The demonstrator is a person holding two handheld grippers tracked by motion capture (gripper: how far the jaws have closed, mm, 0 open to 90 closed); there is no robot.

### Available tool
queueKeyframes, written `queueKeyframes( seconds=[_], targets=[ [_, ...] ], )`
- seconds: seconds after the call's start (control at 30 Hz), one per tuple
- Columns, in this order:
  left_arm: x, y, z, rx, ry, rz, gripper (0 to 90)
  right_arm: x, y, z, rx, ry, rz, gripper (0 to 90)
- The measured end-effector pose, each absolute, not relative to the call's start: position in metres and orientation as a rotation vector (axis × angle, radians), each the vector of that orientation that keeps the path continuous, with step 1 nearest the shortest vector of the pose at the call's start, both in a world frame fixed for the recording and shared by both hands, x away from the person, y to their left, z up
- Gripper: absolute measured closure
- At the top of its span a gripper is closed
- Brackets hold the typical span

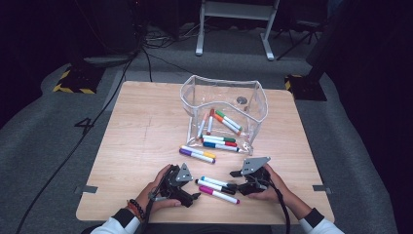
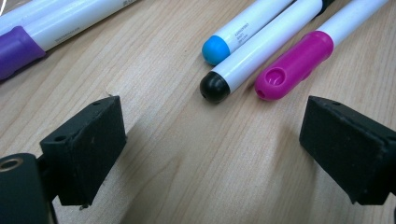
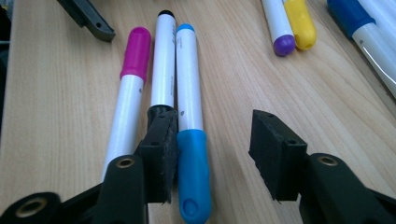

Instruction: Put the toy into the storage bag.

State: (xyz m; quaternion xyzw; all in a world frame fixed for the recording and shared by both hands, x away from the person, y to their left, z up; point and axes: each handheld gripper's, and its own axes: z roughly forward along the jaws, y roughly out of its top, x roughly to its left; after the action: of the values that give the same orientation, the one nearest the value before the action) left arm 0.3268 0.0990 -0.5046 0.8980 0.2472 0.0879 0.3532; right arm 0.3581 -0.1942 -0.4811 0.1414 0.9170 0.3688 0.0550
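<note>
While flat, blue marker [image 3: 190, 126], white barrel, blue cap

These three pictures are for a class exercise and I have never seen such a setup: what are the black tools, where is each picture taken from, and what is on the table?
A person sits at a wooden table with a hand-held tool in each hand: the left gripper and the right gripper. One camera looks down from above; the other two ride on the grippers and look along their black jaws. Both grippers are open and hold nothing. Between them lie three markers: the pink marker, the black marker and the blue marker, which the right jaws straddle. Farther back stands a clear pouch with more markers inside, and two markers lie in front of it.
</note>
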Motion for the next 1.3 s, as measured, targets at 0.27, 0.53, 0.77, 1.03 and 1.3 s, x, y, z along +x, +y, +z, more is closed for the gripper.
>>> queueKeyframes(
  seconds=[0.27,0.53,0.77,1.03,1.3],
  targets=[
    [0.327,0.099,-0.505,2.323,0.639,0.227,7.4,0.367,-0.193,-0.488,0.451,2.777,1.085,59.2],
    [0.327,0.099,-0.504,2.326,0.638,0.227,7.4,0.373,-0.192,-0.490,0.440,2.792,1.066,73.6],
    [0.327,0.099,-0.505,2.324,0.638,0.228,7.4,0.374,-0.193,-0.488,0.410,2.809,1.042,74.5],
    [0.327,0.099,-0.505,2.324,0.638,0.227,7.4,0.371,-0.203,-0.469,0.371,2.762,1.071,74.6],
    [0.327,0.099,-0.505,2.325,0.636,0.227,7.3,0.370,-0.218,-0.427,0.348,2.657,1.153,74.7]
  ],
)
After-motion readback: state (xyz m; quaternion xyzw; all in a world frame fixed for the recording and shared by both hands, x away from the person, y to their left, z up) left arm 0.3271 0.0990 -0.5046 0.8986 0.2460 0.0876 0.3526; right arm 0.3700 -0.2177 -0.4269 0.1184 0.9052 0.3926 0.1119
